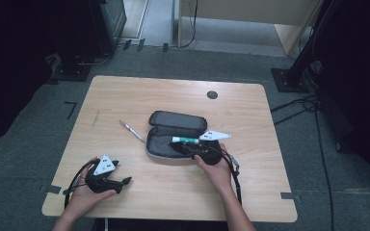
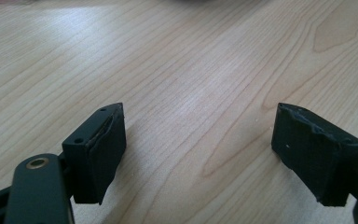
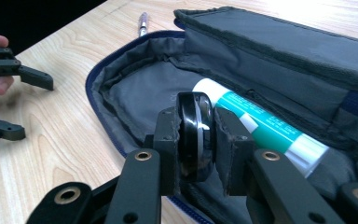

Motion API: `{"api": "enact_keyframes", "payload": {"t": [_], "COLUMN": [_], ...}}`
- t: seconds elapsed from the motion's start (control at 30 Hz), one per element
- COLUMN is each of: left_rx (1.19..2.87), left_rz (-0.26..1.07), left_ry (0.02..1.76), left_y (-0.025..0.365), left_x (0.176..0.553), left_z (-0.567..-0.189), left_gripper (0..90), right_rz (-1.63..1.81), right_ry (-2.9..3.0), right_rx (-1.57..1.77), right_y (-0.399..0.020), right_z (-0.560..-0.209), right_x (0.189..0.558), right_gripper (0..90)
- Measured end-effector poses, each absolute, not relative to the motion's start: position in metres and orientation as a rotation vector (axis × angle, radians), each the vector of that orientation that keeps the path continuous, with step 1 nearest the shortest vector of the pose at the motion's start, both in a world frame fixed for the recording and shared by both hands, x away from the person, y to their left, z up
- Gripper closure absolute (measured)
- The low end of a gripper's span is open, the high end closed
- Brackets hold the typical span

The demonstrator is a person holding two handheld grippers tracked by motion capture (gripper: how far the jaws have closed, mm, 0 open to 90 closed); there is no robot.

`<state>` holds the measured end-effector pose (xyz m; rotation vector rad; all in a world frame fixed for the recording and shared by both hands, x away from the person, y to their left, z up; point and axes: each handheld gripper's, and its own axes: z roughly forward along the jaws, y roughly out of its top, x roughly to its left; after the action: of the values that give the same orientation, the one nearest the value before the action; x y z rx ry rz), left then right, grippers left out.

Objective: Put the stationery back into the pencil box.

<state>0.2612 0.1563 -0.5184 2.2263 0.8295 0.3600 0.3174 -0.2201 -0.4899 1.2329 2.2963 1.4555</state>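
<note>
A: Right gripper point(image 3: 196, 140) — what's in it?

B: A small round black object point(image 3: 195, 135), disc-shaped with a glossy rim, stood on edge. Both pads press on its flat faces. I cannot tell what it is beyond that.

A: Where does it sit?

B: Over the open half of a grey pencil case point(image 3: 135, 93), low inside it. In the high view the right gripper point(image 1: 192, 149) reaches into the near half of the case point(image 1: 160, 144), near the table's middle.

A: Anything else in the case?

B: A white and green glue stick point(image 3: 256, 123), lying on its side along the fold just behind the disc. The high view shows it too point(image 1: 185, 140), lengthwise in the case.

A: Lid?

B: Flipped back, lying flat on the far side of the wooden table point(image 1: 125, 96).

A: Left gripper?

B: Jaws spread wide, nothing between them, bare wood under them in its own view point(image 2: 198, 135). In the high view it rests at the near left of the table point(image 1: 120, 182), well apart from the case.

A: Loose items?

B: One pen point(image 1: 132, 131), left of the case, lying at a slant on the table.
</note>
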Motion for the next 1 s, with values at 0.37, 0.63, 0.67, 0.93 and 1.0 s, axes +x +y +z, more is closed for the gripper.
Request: {"api": "enact_keyframes", "payload": {"t": [0.37,0.63,0.67,0.93,1.0], "left_rx": [2.227,2.226,2.225,2.224,2.224], "left_rz": [0.359,0.358,0.359,0.358,0.359], "left_ry": [0.833,0.833,0.834,0.835,0.835], "left_y": [0.1564,0.1564,0.1564,0.1563,0.1564], "left_x": [0.2613,0.2613,0.2613,0.2613,0.2613], "left_z": [-0.5183,-0.5184,-0.5184,-0.5184,-0.5184], "left_gripper": [18.3,18.3,18.4,18.4,18.4], "right_rz": [1.306,1.354,1.369,1.422,1.443], "right_ry": [2.272,2.254,2.259,2.305,2.301], "right_rx": [1.147,1.156,1.156,1.135,1.136], "right_y": [-0.2198,-0.2222,-0.2222,-0.2189,-0.2192], "right_z": [-0.4896,-0.4872,-0.4869,-0.4866,-0.4864], "right_x": [0.3192,0.3178,0.3174,0.314,0.3129], "right_gripper": [71.5,63.9,66.1,66.8,65.8]}}
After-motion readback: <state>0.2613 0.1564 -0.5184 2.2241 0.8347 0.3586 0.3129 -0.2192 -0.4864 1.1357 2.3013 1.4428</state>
